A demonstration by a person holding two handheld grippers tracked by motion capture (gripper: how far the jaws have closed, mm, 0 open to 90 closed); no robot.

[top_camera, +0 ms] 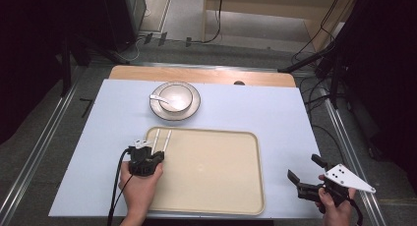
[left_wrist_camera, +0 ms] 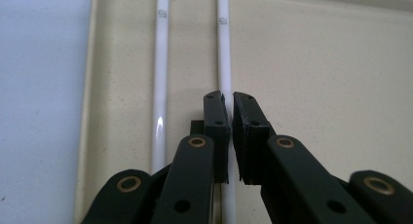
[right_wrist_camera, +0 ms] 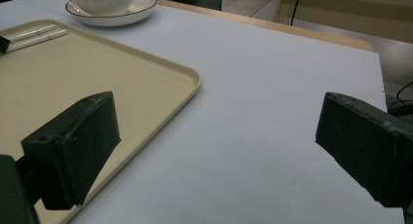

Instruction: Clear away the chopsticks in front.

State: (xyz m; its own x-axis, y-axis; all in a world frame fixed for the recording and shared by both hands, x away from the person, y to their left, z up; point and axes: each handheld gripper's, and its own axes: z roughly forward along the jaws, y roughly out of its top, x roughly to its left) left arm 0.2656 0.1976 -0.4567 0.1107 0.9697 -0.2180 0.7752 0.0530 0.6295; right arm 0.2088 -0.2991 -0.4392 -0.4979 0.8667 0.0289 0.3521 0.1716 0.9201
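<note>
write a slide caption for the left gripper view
Left hand-held gripper shut on the right one of two white chopsticks lying side by side in a beige tray.

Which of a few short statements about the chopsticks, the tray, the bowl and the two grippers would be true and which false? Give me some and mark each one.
1. The left gripper is shut on one chopstick. True.
2. Both chopsticks lie on the bare table beside the tray. False: both lie in the tray, along its left edge; the other chopstick lies free.
3. The right gripper holds the spoon. False: its jaws are open and hold nothing; the spoon rests in the bowl.
4. The bowl stands on a plate beyond the tray. True.
</note>
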